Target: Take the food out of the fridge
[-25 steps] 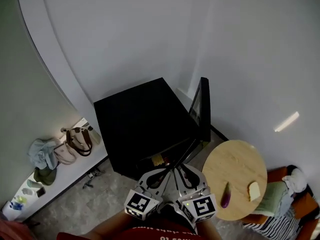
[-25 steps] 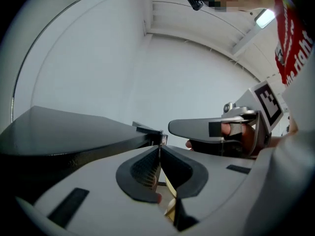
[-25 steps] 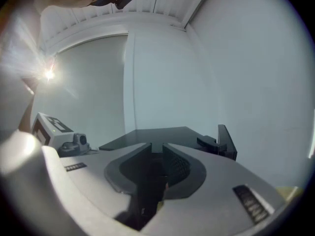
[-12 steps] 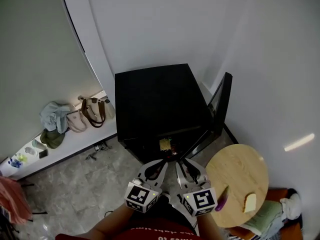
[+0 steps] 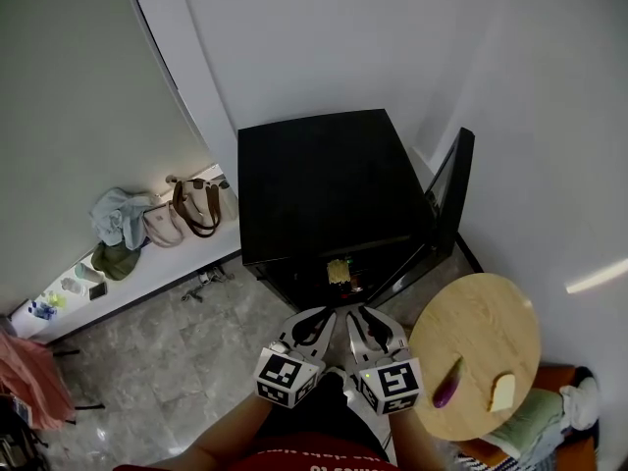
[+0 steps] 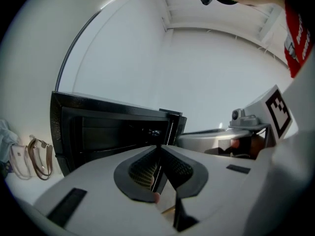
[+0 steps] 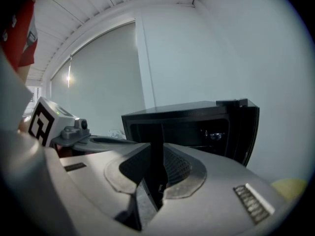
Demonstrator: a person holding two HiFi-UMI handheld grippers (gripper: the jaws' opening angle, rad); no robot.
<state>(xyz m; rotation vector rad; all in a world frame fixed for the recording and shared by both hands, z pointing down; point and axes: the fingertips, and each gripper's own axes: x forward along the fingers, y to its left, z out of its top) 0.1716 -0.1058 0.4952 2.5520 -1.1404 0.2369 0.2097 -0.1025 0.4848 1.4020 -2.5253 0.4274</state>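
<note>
the fridge [image 5: 314, 175] is a black box on the floor, and its door [image 5: 453, 194] hangs open on the right side. the food [image 5: 339, 271] is a small yellow lump with something reddish just beside it, low inside the open front. it lies straight ahead of both tongs, a little past their tips and about as near to one as to the other. it is too small to tell which way it is long. the left tongs [image 5: 327, 313] are pressed together and hold nothing. the right tongs [image 5: 356, 313] have a thin gap with nothing in it. only the head view shows the food, and the round surface [image 5: 481, 312] to the right. the gripper views show the dark shelves side on.
</note>
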